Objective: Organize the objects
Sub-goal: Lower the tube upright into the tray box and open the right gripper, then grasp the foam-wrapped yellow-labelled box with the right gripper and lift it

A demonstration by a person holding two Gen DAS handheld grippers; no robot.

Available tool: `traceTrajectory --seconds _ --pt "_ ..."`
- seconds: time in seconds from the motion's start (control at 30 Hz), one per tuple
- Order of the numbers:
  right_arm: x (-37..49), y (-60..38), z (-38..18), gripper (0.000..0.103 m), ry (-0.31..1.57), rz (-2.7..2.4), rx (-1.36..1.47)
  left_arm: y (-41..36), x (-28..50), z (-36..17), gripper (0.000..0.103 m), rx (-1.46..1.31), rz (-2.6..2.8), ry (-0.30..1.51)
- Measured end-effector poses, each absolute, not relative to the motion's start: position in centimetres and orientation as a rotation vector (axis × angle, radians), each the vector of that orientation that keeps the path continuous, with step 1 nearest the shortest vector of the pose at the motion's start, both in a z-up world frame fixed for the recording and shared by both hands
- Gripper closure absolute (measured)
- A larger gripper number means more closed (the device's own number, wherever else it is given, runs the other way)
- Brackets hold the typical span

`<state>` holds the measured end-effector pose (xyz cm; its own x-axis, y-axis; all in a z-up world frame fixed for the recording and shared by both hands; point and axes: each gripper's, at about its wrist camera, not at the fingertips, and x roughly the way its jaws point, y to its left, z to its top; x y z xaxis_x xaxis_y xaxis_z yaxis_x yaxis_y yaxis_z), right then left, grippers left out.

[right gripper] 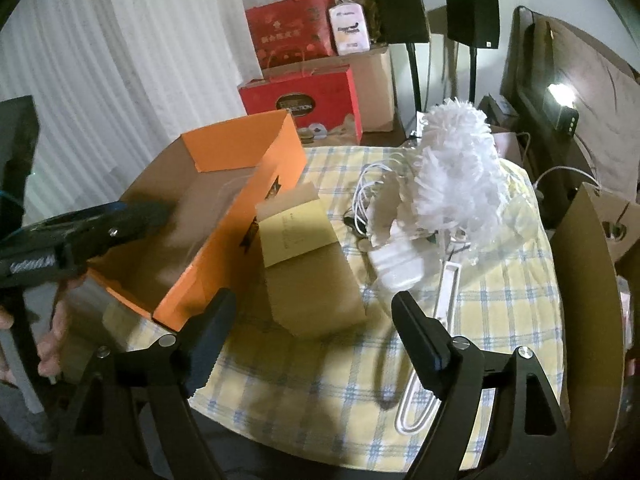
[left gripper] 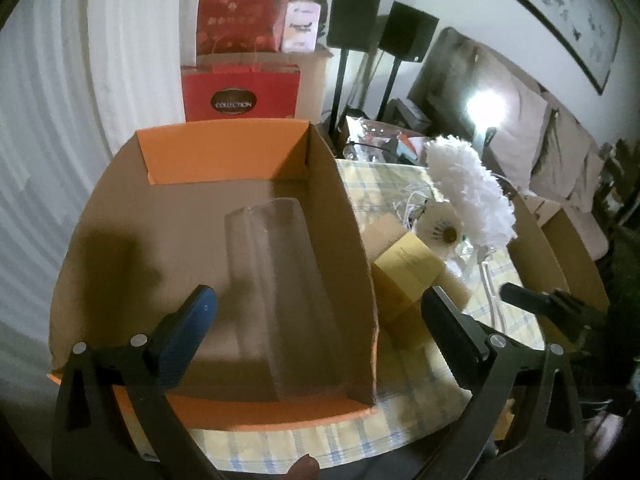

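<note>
Below the left gripper (left gripper: pixel 320 320), spread to its widest and gripping nothing: one clear plastic tray (left gripper: pixel 276 280), lying flat on the floor of one orange box (left gripper: pixel 224 152), directly between and beyond the parted fingers without touching either pad. Just to the right of that gripper, outside the box wall: one brown cardboard packet (left gripper: pixel 404 268) with a yellow label.

Ahead of the right gripper (right gripper: pixel 312 332), also well open and empty-handed: the same cardboard packet (right gripper: pixel 312 276), leaning against the orange box (right gripper: pixel 240 152) on a checked tablecloth (right gripper: pixel 320 392). Beyond its right finger: one white feather duster (right gripper: pixel 456 176), handle pointing back toward the pad, not touching. Near the duster head: one tangle of white cable (right gripper: pixel 368 192). Far behind both: two red gift boxes (right gripper: pixel 296 96), two black speakers (right gripper: pixel 400 8) on stands.
</note>
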<state>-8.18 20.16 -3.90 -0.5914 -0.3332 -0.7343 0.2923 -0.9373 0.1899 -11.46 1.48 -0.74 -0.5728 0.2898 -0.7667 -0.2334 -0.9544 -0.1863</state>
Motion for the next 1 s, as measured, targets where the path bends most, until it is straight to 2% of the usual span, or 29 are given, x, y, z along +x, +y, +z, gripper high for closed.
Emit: traceTrajectory --seconds 0.5,0.57,0.63,0.67,1.0 --pt "-11.4 16.9 -7.9 0.022 0.111 -2.479 1.218 1.3 -11.7 -2.1 0.001 -1.304 2.496 -0.184" --pt "-11.7 16.7 -8.4 0.025 0.129 -2.478 1.232 1.6 -11.7 -2.3 0.001 -1.314 2.480 -0.190" --pt "-11.8 16.6 -8.7 0.037 0.151 -2.485 1.235 1.9 -11.7 -2.4 0.001 -1.313 2.476 -0.184" --pt "-11.8 16.7 -8.8 0.039 0.160 -2.493 1.236 2.0 -11.7 -2.4 0.001 -1.314 2.469 -0.188" --pt "-10.9 18.5 -7.8 0.041 0.022 -2.470 1.223 3.3 -12.0 -2.6 0.001 -1.340 2.373 -0.267"
